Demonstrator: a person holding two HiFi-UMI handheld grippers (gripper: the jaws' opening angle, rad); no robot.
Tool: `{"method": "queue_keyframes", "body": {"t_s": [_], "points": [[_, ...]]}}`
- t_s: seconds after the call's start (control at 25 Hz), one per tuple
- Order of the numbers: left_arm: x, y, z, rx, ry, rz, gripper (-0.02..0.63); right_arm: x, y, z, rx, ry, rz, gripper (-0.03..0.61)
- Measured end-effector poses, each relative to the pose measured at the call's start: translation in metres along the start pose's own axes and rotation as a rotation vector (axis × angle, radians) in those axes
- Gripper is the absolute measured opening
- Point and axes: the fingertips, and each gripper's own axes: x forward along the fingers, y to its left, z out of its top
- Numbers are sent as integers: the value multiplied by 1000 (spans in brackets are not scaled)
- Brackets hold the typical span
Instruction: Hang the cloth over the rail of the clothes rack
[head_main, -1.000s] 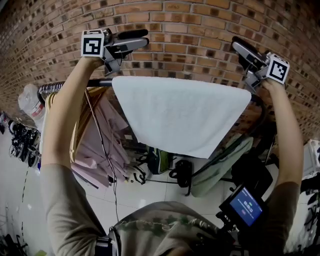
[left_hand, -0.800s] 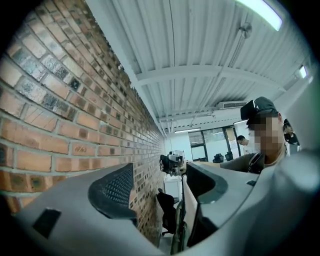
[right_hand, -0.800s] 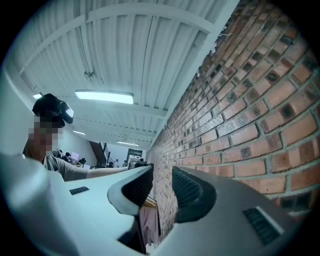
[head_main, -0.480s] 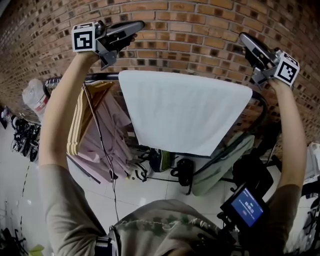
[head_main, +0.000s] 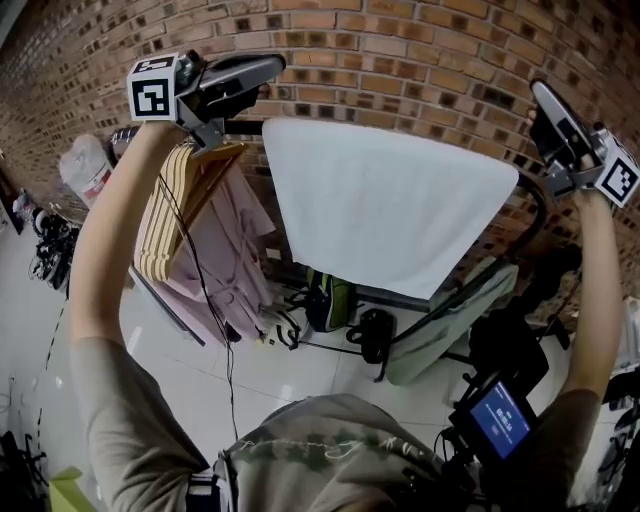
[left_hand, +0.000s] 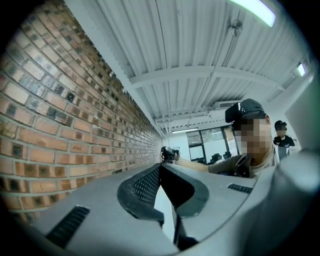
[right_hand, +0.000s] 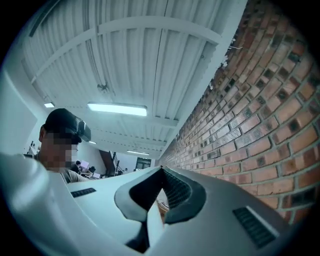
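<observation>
A white cloth hangs draped over the dark rail of the clothes rack, in front of the brick wall. My left gripper is raised above and left of the cloth's upper left corner, apart from it. Its jaws are shut with nothing between them, as the left gripper view also shows. My right gripper is up beyond the cloth's upper right corner, clear of it, jaws shut and empty.
Wooden hangers with pink garments hang on the rail left of the cloth. The rail bends down at the right over a pale green garment. Bags lie on the floor below. The brick wall stands close behind.
Both grippers have closed their jaws empty and moved up and outward from the cloth's top corners. The cloth stays draped on the rail.
</observation>
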Motion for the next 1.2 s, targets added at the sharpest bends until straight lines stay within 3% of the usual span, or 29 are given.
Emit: {"method": "queue_keyframes", "body": {"t_s": [0.2,0.48,0.64,0.88,1.04,1.16,1.2], "points": [[-28,-45,-21,-106,-140,47,6,-23,41,-35,21,25,29,8],[-40,-93,-88,-59,-29,48,6,-47,98,-101,-43,131,130,8],[-34,-116,-114,-49,-49,35,6,-51,127,-136,-102,152,152,8],[-30,-111,-156,-83,-6,52,11,-76,105,-175,43,150,40,9],[-33,-97,-176,-121,27,72,168,-101,82,-183,72,140,-66,9],[-38,-87,-186,-143,42,81,181,-115,68,-195,80,166,-130,21],[-41,-81,-190,-154,40,87,183,-118,63,-201,85,176,-147,61]]}}
